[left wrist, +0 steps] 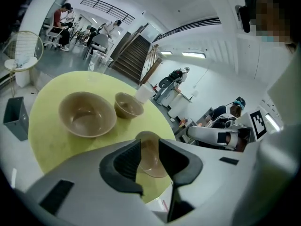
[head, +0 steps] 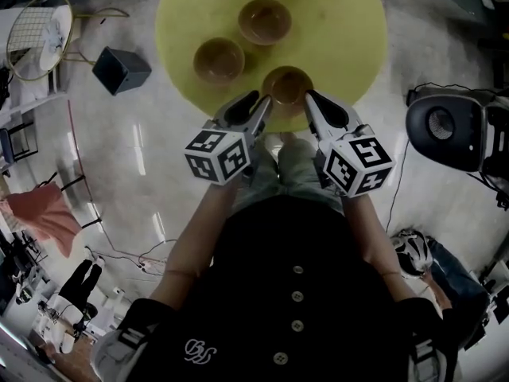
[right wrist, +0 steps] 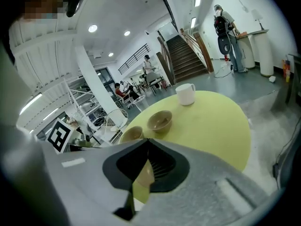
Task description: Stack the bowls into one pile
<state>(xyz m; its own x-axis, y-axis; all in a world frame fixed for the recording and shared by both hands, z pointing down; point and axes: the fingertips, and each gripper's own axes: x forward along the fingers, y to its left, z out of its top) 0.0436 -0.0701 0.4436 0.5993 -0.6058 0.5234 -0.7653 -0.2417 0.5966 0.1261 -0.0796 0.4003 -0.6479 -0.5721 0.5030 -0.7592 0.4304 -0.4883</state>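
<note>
- Noting a black box (head: pixel 121 70) on the floor, left of the round yellow worktop (head: pixel 350 30).
- Finding three tan bowls upright and unstacked on the worktop, each apart from the others, starting with the left bowl (head: pixel 219 60).
- Holding the left tongs (head: pixel 261 102) low over the worktop's near edge, jaws apart and gripping nothing.
- Seeing the nearest bowl (left wrist: pixel 151 159) through the gap between those jaws, with the tips just beside its left rim; not being able to tell whether touching.
- Placing the far bowl (head: pixel 265 20) beyond the other two, towards the middle of the worktop.
- Holding the right tongs (head: pixel 310 95) just beside the nearest bowl's right rim, jaws meeting at the tips, with only a narrow wedge of tan and yellow showing behind them in the right gripper view.
- Spotting a white cup (right wrist: pixel 186 94) standing at the worktop's far edge.
</note>
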